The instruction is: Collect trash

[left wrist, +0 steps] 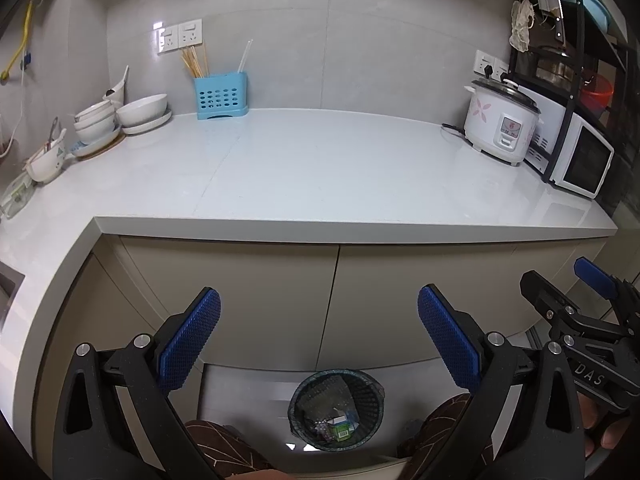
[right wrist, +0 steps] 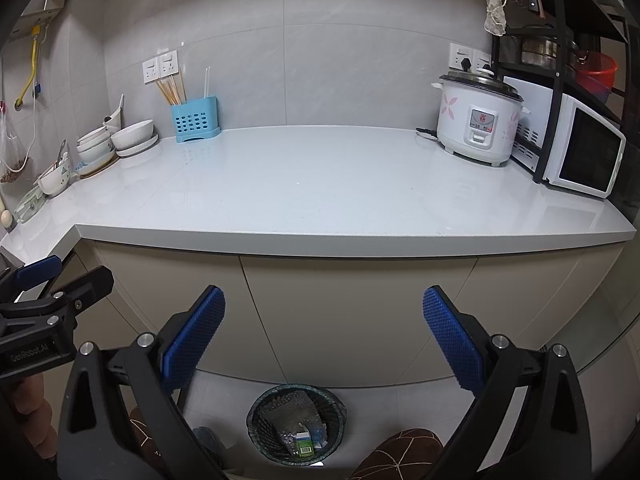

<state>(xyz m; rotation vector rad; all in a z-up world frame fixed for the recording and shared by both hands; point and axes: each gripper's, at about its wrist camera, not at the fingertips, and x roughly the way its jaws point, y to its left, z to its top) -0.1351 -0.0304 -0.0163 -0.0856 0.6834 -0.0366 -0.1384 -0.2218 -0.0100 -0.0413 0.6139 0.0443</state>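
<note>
Collection appears complete or nearly so: no loose trash is visible on the work surface.

The tabletop (right wrist: 320,184) carries only kitchenware at its edges: the microwave (right wrist: 580,152), rice cooker (right wrist: 476,120), stacked bowls (right wrist: 116,140) and blue utensil holder (right wrist: 194,118); its middle is bare. On the floor below, the bin (right wrist: 296,424) holds the trash (right wrist: 304,442), a green carton and wrappers. The left gripper (left wrist: 320,340) and right gripper (right wrist: 324,340) hover over the bin, jaws spread wide, holding nothing. Hidden corners cannot be checked.
</note>
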